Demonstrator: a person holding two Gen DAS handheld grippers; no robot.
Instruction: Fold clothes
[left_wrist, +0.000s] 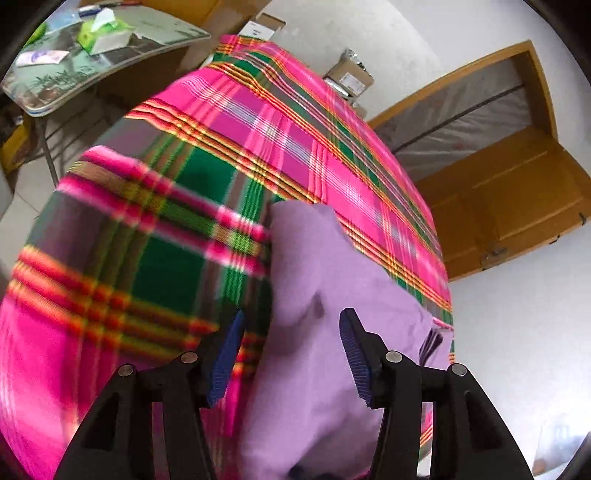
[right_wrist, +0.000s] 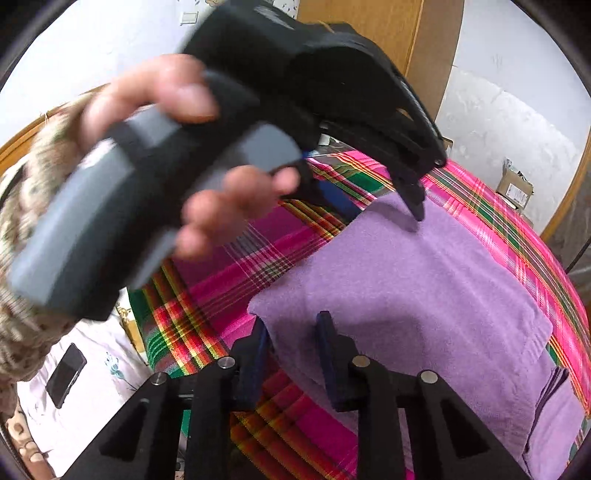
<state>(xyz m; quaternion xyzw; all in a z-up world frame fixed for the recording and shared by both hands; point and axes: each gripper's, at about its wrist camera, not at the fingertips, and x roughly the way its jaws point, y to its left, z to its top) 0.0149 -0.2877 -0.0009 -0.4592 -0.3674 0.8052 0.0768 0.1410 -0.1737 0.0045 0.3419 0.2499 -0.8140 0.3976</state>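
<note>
A purple garment (right_wrist: 424, 280) lies folded flat on a pink, green and yellow plaid cloth (right_wrist: 236, 280). In the left wrist view the garment (left_wrist: 317, 332) lies between and below the open jaws of my left gripper (left_wrist: 291, 350), which grips nothing. The left gripper also shows in the right wrist view (right_wrist: 384, 206), held by a hand, its tips at the garment's far left corner. My right gripper (right_wrist: 295, 332) is open over the garment's near left corner, with the fabric edge between its blue pads (right_wrist: 328, 354).
A folding table (left_wrist: 159, 40) with a green tissue box (left_wrist: 103, 33) stands beyond the plaid cloth (left_wrist: 258, 122). Cardboard boxes (left_wrist: 351, 75) and a wooden door (left_wrist: 517, 195) are behind. A dark phone (right_wrist: 66, 373) lies on a white sheet at lower left.
</note>
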